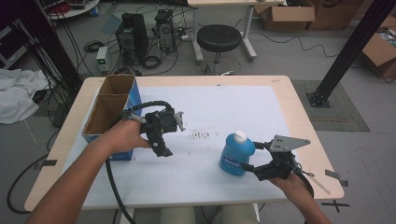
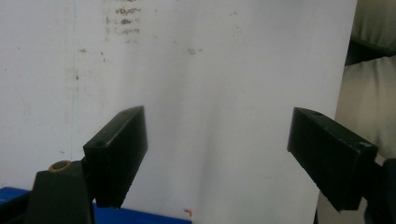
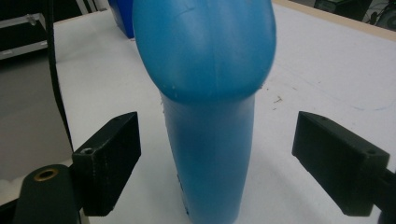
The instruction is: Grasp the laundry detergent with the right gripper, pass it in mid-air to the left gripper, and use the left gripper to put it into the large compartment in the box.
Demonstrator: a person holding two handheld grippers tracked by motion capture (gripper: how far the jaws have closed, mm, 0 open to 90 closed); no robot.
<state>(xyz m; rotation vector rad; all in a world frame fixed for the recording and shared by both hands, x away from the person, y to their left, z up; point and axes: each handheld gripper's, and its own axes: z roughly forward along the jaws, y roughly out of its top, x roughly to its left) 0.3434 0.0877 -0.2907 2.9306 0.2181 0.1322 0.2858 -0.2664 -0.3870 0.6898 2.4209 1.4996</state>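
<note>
Blue plastic forms the bottle [image 1: 236, 154], which stands upright on the white mat [image 1: 219, 112] with its long axis vertical and its white cap [image 1: 240, 136] pointing straight up. It is placed right of the mat's middle, toward the near edge, and its label is turned to the person's side. The right gripper [image 1: 248, 156] is held level at the bottle's right, its jaws spread wide on either side of the body; in the right gripper view the bottle [image 3: 210, 112] is seen between the two black jaws with a clear gap left on each side, so nothing is pinched. The left gripper [image 1: 163, 135] is raised above the mat just beside the blue cardboard box [image 1: 114, 114], which lies open at the table's left side; its jaws are likewise spread and bare mat is seen between them in the left gripper view. Open mat is left between the two grippers and beyond the bottle toward the far edge, broken by a patch of dark smudges [image 1: 201, 135]. The near edge of the table [image 1: 299, 112] lies close behind the right hand [image 1: 292, 184].
</note>
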